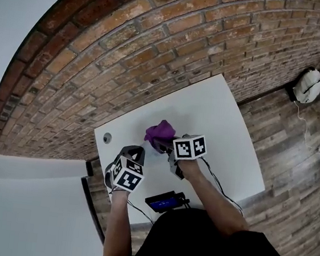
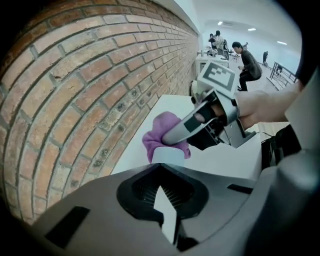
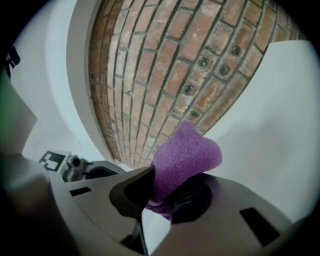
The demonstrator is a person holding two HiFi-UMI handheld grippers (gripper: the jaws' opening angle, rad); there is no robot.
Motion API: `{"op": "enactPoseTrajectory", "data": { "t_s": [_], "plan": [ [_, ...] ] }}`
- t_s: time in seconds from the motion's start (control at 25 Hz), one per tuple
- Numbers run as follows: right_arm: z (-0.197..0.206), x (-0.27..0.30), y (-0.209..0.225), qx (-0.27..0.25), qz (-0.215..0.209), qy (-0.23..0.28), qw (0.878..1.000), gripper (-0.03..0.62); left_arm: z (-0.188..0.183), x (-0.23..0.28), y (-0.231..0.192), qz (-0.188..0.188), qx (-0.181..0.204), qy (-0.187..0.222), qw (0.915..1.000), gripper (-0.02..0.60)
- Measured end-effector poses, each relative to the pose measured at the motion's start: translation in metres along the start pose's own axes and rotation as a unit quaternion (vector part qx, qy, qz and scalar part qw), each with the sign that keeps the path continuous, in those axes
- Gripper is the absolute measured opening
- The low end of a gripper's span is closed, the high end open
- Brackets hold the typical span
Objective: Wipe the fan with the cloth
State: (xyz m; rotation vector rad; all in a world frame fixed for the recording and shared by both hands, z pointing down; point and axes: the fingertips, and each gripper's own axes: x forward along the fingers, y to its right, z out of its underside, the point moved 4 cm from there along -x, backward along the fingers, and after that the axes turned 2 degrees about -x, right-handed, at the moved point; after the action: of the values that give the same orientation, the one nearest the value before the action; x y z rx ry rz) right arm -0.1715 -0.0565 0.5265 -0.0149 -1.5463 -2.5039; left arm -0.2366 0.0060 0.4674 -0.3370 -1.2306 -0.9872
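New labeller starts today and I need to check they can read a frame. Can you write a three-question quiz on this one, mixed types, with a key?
1. Multiple choice: what are the right gripper fingers clamped on?
A) a black cable
B) the crumpled purple fabric cloth
C) nothing
2. True or false: the left gripper fingers are closed together.
3. Fill in: the white rectangular table stands against a ___ wall.

Key: 1 B; 2 true; 3 brick.
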Motion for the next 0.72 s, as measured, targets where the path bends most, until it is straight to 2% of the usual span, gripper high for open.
{"op": "enactPoseTrajectory", "data": {
  "t_s": [0.12,0.2,0.28,0.32,0.4,0.44,0.48,0.52,0.64,0.72],
  "plan": [
    [0.021,-0.011,0.035,0.029,0.053,-0.02,0.998,0.077,0.0,0.0,0.001,-0.004,0.011,-0.008,0.9999,-0.004],
    [0.026,-0.027,0.049,0.067,0.079,0.001,0.995,0.078,-0.001,0.0,0.002,-0.002,0.012,-0.01,0.9999,-0.005],
    [0.024,-0.039,0.046,0.151,0.042,0.054,0.986,0.077,-0.001,0.0,0.0,0.0,0.01,-0.009,0.9999,-0.003],
    [0.025,-0.039,0.041,0.203,0.01,0.074,0.976,0.078,-0.001,0.0,0.0,-0.001,0.009,-0.008,0.9999,-0.005],
    [0.039,-0.03,0.033,0.295,-0.042,0.083,0.951,0.078,-0.001,0.0,-0.001,-0.002,0.008,-0.009,0.9999,-0.006],
    [0.049,-0.024,0.03,0.325,-0.055,0.079,0.941,0.077,-0.001,0.0,0.0,-0.001,0.008,-0.01,0.9999,-0.007],
    [0.057,-0.019,0.03,0.34,-0.057,0.076,0.936,0.078,-0.001,0.0,0.001,-0.001,0.009,-0.011,0.9999,-0.008],
    [0.062,-0.017,0.032,0.337,-0.051,0.074,0.937,0.078,-0.001,0.0,0.002,0.0,0.009,-0.011,0.9999,-0.008],
    [0.067,-0.015,0.049,0.258,0.015,0.045,0.965,0.078,-0.002,0.001,0.001,0.001,0.012,-0.013,0.9998,-0.007],
    [0.075,-0.012,0.067,0.228,0.061,0.014,0.972,0.078,-0.002,0.0,0.001,-0.003,0.015,-0.015,0.9998,-0.008]
  ]
}}
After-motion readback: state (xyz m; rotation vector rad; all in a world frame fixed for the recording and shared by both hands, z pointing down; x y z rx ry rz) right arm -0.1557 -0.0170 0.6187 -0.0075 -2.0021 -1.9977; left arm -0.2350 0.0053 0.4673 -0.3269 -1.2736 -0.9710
